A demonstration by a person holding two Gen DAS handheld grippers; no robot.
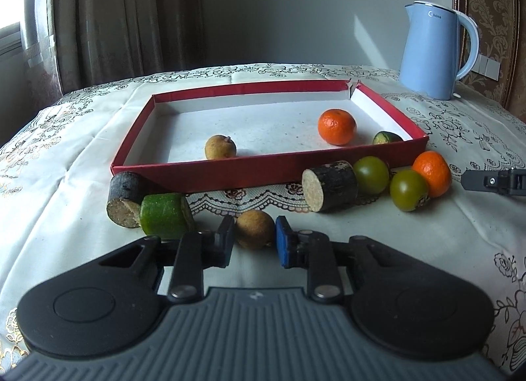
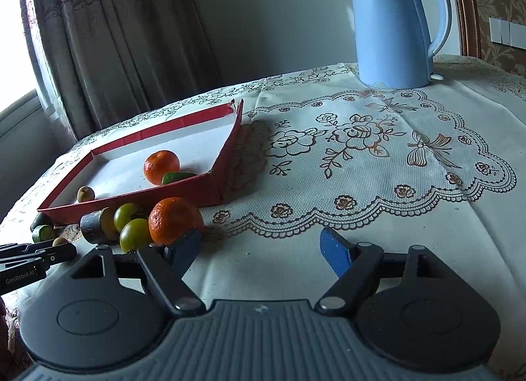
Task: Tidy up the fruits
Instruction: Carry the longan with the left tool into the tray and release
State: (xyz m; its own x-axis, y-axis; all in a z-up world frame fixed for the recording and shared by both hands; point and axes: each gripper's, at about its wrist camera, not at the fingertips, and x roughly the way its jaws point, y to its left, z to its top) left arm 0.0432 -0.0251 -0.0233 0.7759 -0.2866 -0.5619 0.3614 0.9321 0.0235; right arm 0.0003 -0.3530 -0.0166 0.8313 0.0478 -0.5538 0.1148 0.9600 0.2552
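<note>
Gripping a small brown longan (image 1: 254, 229), the left gripper (image 1: 253, 239) is seen low over the desk (image 1: 82, 151), its fingers (image 1: 223, 243) closed against both sides of the fruit, which sits on the cloth just in front of the red tray (image 1: 263, 177). Inside the tray a second longan (image 1: 220, 147) is found near the front wall, an orange mandarin (image 1: 337, 127) further right, and a green piece (image 1: 386, 137) tucked into the near right corner. Outside, along the front wall, a dark cut cylinder (image 1: 126, 198) is laid touching a green cut cylinder (image 1: 166, 215) at the left; to the right, another dark cylinder (image 1: 330, 185) lies beside two green round fruits (image 1: 371, 174) (image 1: 409, 189) and a second mandarin (image 1: 432, 173), all clustered together. A blue kettle (image 1: 437, 50) is stood at the far right of the desk, well apart from the tray.

The right gripper (image 2: 263, 249) is held with its fingers (image 2: 335, 251) spread wide and nothing between them; bare patterned cloth is seen in the gap. Its left finger is placed just beside the outer mandarin (image 2: 174, 220), though contact cannot be told
</note>
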